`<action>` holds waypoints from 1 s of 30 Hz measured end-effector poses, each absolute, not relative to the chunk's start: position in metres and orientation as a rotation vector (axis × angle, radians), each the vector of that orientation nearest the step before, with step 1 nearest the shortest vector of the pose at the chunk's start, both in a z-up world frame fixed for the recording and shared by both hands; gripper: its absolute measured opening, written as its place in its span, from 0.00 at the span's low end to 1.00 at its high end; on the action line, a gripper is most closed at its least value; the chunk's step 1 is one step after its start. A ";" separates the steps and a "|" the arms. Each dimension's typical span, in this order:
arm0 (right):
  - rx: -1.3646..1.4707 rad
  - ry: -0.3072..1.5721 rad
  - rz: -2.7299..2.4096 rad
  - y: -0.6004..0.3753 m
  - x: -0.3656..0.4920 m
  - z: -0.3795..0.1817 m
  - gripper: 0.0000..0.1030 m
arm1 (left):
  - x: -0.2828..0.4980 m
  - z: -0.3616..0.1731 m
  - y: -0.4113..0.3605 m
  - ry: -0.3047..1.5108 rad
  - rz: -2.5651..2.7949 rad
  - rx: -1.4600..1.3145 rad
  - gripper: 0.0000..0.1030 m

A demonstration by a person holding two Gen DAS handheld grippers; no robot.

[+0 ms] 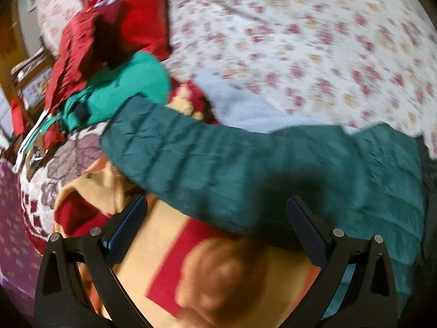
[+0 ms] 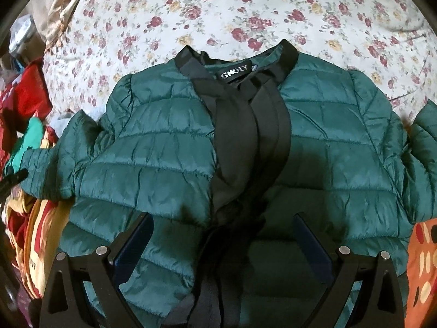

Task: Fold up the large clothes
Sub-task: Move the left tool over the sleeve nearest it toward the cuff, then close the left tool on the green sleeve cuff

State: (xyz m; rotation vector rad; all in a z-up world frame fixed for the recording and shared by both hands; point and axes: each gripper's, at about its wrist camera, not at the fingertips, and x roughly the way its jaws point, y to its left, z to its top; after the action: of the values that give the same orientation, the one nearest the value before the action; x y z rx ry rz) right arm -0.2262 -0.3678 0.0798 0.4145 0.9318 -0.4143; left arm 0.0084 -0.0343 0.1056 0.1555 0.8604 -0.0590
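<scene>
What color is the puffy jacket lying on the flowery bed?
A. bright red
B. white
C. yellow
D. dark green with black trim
D: the quilted jacket spread on the floral bedsheet is dark green, with a black collar and black front strip.

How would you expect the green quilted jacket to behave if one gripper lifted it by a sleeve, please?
The green quilted jacket would probably sag rather than hold shape, since its sleeve already lies creased. Its puffy quilting suggests it is light for its bulk. The shiny shell may slip between the fingers.
</scene>
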 end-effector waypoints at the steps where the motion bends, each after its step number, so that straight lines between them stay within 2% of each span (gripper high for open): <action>1: 0.410 0.933 -0.411 -0.366 -0.226 0.080 0.97 | 0.016 0.105 -0.026 0.868 -0.035 0.149 0.99; 15: 0.367 0.951 -0.401 -0.355 -0.223 0.081 0.97 | 0.110 0.093 0.086 0.886 0.132 -0.033 0.99; 17: 0.359 0.959 -0.399 -0.353 -0.220 0.080 0.97 | 0.119 0.089 0.096 0.886 0.144 -0.054 0.96; 21: 0.348 0.970 -0.383 -0.347 -0.213 0.078 0.97 | 0.147 0.067 0.110 0.979 0.124 -0.075 0.63; 23: 0.333 0.973 -0.373 -0.342 -0.209 0.077 0.97 | 0.153 0.060 0.112 0.987 0.123 -0.073 0.57; 24: 0.322 0.974 -0.371 -0.340 -0.208 0.077 0.97 | 0.150 0.062 0.112 0.963 0.113 -0.071 0.50; 25: 0.303 0.974 -0.369 -0.337 -0.206 0.077 0.97 | 0.148 0.064 0.112 0.953 0.103 -0.071 0.34; 27: 0.284 0.974 -0.363 -0.333 -0.205 0.077 0.97 | 0.140 0.071 0.112 0.938 0.077 -0.087 0.20; 30: 0.289 0.975 -0.352 -0.332 -0.205 0.077 0.97 | 0.123 0.086 0.110 0.892 0.042 -0.103 0.14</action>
State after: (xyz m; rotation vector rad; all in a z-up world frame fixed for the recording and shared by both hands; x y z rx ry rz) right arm -0.2047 -0.3317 0.0766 0.2892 0.9751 -0.3521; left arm 0.1229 0.1096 0.0865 -0.1031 0.8924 0.0421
